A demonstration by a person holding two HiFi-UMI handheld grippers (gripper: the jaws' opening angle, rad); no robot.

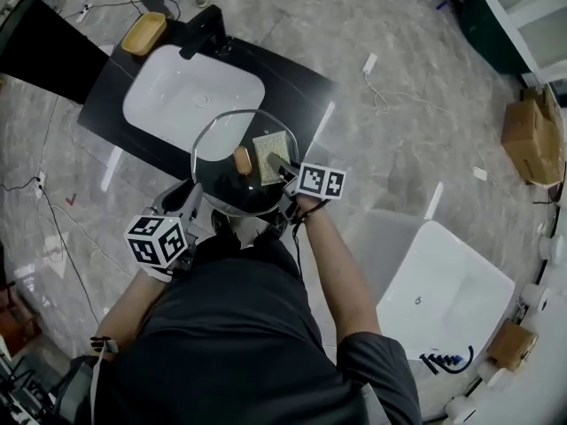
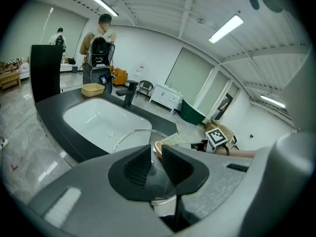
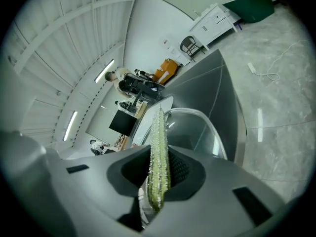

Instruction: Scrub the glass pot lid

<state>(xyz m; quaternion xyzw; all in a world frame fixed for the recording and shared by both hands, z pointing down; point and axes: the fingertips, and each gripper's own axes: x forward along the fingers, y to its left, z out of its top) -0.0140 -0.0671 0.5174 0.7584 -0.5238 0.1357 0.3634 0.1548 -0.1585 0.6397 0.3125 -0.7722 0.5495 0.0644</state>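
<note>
The glass pot lid (image 1: 221,173) hangs in front of you over the near edge of the dark counter (image 1: 297,82), just short of the white sink (image 1: 190,96). It lies roughly flat with its wooden knob (image 1: 242,159) facing up, so the upper face is open to the pad. Your left gripper (image 1: 190,198) is clamped on the lid's rim at the near-left side; in the left gripper view the glass edge runs between the two ribbed pads, which are closed on it. I judge that this hold at the rim leaves the whole face free and gives you an anchor to rub against. Your right gripper (image 1: 283,168) is clenched on a green scrub pad (image 1: 271,156), which shows edge-on between its jaws in the right gripper view. The pad lies flat on the glass just beside the knob, on its right. Gripping it by one end lets the free part spread on the surface, so the scrubbing looks under way on that side. Holding the lid next to the basin probably lets drips fall onto the counter or into the sink. The black faucet (image 1: 204,32) and the tan dish (image 1: 143,34) stand at the sink's far side, well apart from the work. With only one pinch on the rim, hard pressure far from the clamp could tip the lid, so press lightly there.
</note>
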